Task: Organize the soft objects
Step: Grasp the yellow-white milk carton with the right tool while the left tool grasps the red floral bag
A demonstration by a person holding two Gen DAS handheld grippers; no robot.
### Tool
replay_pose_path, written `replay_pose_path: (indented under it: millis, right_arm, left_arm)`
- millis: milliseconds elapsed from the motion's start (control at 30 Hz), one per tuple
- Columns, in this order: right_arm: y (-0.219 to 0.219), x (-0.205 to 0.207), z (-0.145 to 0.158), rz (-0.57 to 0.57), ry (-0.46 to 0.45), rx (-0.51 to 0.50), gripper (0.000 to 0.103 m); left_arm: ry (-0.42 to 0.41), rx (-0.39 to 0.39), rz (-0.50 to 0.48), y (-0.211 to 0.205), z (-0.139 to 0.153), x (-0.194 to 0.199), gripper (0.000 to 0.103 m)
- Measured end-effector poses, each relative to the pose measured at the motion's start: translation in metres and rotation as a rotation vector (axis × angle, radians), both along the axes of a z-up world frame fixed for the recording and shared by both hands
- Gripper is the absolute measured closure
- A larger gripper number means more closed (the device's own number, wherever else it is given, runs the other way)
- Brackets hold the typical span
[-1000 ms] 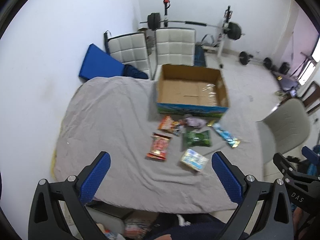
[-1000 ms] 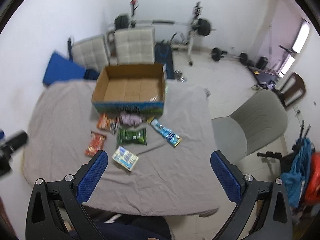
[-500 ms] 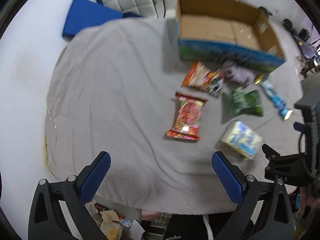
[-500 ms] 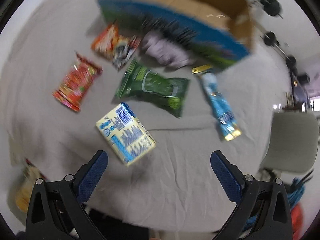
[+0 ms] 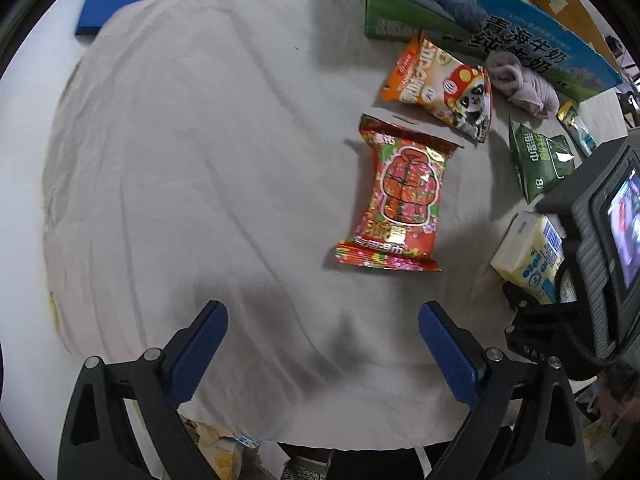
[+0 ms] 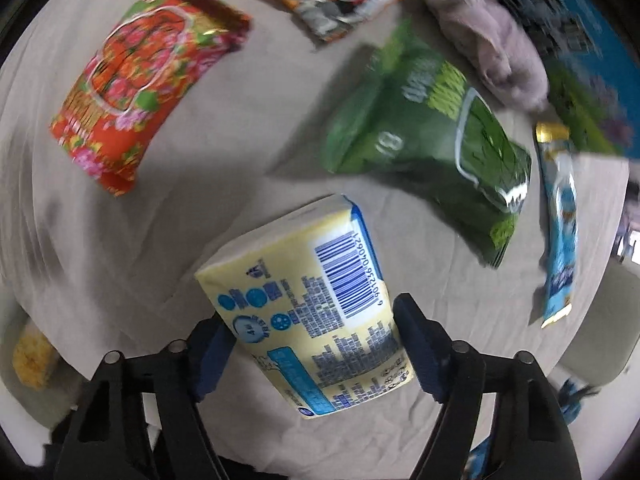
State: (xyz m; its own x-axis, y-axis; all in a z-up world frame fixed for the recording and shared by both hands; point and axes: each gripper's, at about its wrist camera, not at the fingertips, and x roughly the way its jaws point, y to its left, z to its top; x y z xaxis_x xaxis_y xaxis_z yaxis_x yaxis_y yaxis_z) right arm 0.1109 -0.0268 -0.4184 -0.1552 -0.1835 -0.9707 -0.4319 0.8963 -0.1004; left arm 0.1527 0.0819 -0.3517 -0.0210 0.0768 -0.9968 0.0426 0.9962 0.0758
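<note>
Where my right hand-held gripper (image 6: 314, 354) straddles it, the yellow tissue pack (image 6: 316, 304) lies on the near right of the grey-clothed tabletop (image 5: 200, 160), both pads at its sides; whether they squeeze it I cannot tell. Farther off lie the green pouch (image 6: 432, 140) and, left of it, the red floral packet (image 5: 396, 196). Beyond them the orange panda packet (image 5: 440, 84) and lilac cloth (image 5: 520, 84) sit against the cardboard box (image 5: 460, 12). My left hand-held gripper (image 5: 322, 344) hangs released above bare cloth.
</note>
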Motion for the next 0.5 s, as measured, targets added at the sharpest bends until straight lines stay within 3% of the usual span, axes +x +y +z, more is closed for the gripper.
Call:
replay_pose_path:
  millis: [133,333,433,500]
  right_arm:
    - [-0.026,0.004,-0.002,-0.198,0.033,0.047,0.031]
    - [-0.085,0.003,-0.002,-0.617,0.045,0.122,0.033]
    - [-0.097,0.0,-0.01,-0.719,0.073,0.176,0.033]
    - [-0.1,-0.002,-0.011,-0.727,0.068,0.184,0.033]
  left_arm:
    - [0.015,-0.05,-0.002,-0.004,-0.007,0.008,0.005]
    - [0.042,-0.11,0.006,-0.021,-0.032,0.037,0.005]
    - [0.087,-0.116,-0.002,-0.03,-0.051,0.053,0.005]
    - [0.124,-0.11,-0.019,-0.035,-0.065,0.063,0.005]
